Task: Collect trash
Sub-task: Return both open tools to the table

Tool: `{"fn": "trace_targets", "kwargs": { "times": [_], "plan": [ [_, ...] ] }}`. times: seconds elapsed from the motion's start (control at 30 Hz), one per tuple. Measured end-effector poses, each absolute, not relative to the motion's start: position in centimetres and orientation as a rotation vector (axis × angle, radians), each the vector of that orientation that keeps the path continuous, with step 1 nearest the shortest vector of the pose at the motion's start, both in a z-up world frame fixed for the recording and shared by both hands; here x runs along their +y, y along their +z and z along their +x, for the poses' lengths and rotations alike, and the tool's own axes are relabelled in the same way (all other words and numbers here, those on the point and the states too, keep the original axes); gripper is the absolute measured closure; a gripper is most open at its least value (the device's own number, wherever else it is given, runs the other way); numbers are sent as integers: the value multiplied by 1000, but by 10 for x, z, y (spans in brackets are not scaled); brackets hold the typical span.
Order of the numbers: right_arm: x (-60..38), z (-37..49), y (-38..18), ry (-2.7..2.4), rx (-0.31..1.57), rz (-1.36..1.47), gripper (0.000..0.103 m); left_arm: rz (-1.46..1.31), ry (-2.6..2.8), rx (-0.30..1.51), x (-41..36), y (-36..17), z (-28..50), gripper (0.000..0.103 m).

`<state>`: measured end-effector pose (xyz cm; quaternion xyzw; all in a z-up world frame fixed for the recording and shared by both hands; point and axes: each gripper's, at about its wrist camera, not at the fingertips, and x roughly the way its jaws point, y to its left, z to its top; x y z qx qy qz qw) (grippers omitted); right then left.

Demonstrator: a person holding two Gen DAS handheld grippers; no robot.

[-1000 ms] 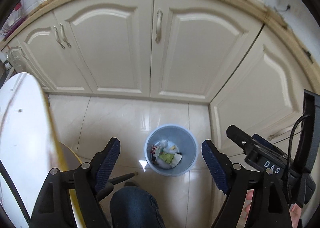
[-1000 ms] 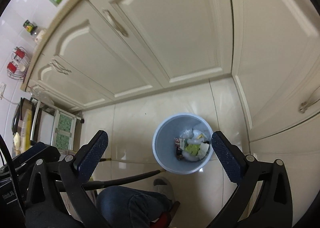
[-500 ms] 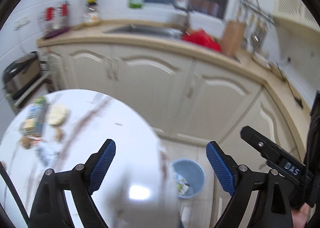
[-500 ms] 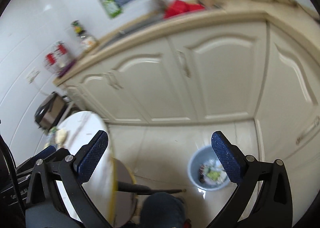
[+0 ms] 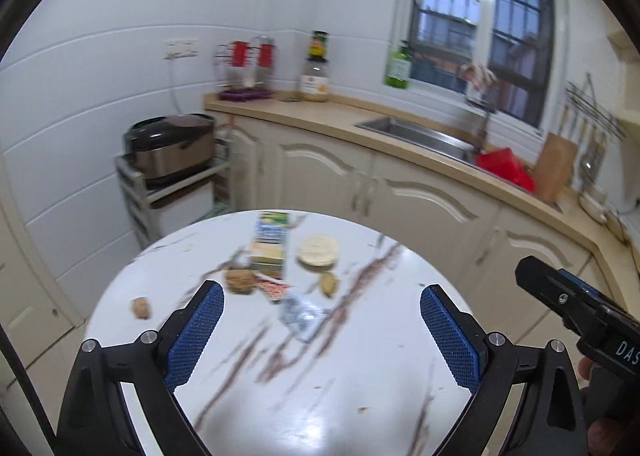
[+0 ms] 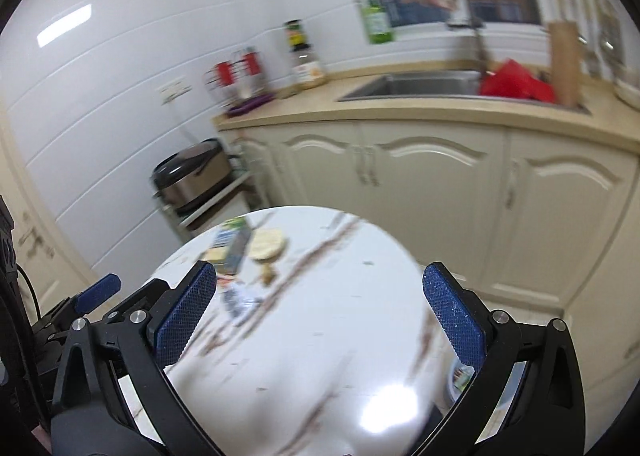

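Both my hand-held grippers are up over the round white marble-look counter [image 5: 360, 376] right now. My left hand-held gripper [image 5: 320, 320] has its jaws opening, spread wide with nothing between the blue pads. My right hand-held gripper [image 6: 320, 308] is spread wide too, also holding nothing.

The trash is all bunched on the far side of the counter, so I'll use the milk carton [image 5: 269, 244] as the landmark. It lies flat near the far edge. Just right of the carton sits a round pale rice-cracker-looking thing [image 5: 318, 250]. At the carton's near end there's a brown crumpled lump [image 5: 240, 281] and a red-and-white wrapper [image 5: 274, 288] touching or nearly touching it, hard to say with the blur. A bit nearer than that is a clear crinkly wrapper [image 5: 300, 314], and a small tan scrap [image 5: 329, 283] lies right of the red wrapper. Well left of the carton, off on its own, is another little brown scrap [image 5: 141, 308].

In the right view, a sliver of the light blue trash bin [image 6: 460, 376] peeks out below the counter's right edge, well away from the carton.
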<state>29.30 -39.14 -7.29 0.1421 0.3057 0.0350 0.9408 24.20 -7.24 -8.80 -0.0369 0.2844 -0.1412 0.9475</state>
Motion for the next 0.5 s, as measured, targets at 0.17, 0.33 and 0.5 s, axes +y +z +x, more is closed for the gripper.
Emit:
{"fn": "trace_targets", "kwargs": {
  "times": [0.17, 0.33, 0.5],
  "plan": [
    [-344, 296, -65, 136, 610, 230, 0, -129, -194, 576, -27, -94, 215, 6],
    [-312, 300, -63, 186, 610, 188, 0, -156, -127, 572, -3, -89, 191, 6],
    [-291, 301, -65, 212, 618, 140, 0, -169, -89, 573, 5, -90, 181, 6]
  ]
}}
